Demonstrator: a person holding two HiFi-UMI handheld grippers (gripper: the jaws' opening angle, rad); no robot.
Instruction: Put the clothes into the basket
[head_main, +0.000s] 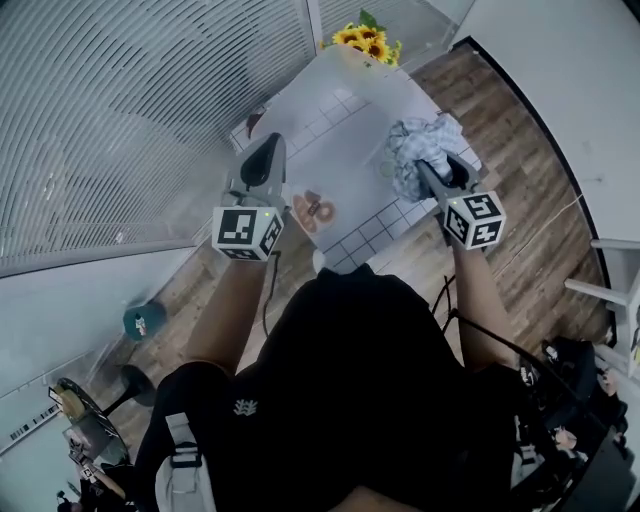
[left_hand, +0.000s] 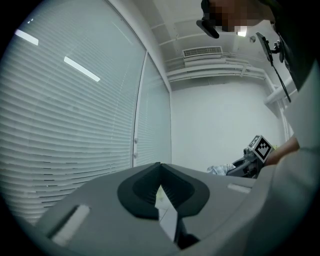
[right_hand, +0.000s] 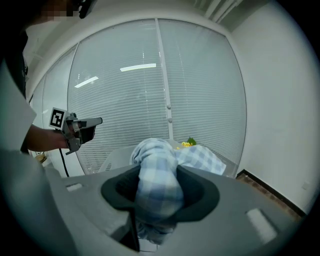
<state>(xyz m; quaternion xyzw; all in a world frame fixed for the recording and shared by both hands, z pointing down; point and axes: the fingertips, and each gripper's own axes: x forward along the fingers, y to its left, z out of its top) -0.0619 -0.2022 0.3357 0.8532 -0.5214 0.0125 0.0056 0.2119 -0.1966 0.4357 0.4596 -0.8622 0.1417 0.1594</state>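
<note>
Blue-and-white checked cloth (right_hand: 156, 187), one piece, sits bunched between the jaws of the right gripper (head_main: 428, 170), which clench it, tilted slightly downward over the white table (head_main: 330, 110). Of the two grippers, the left gripper (left_hand: 160, 167) points level, jaws pressed together on nothing.

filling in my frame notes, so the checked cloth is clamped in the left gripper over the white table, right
No, the checked cloth is clamped in the right gripper, not the left, over the white table. The right gripper view shows it bunched between those jaws; the left gripper has its jaws together on nothing.
</note>
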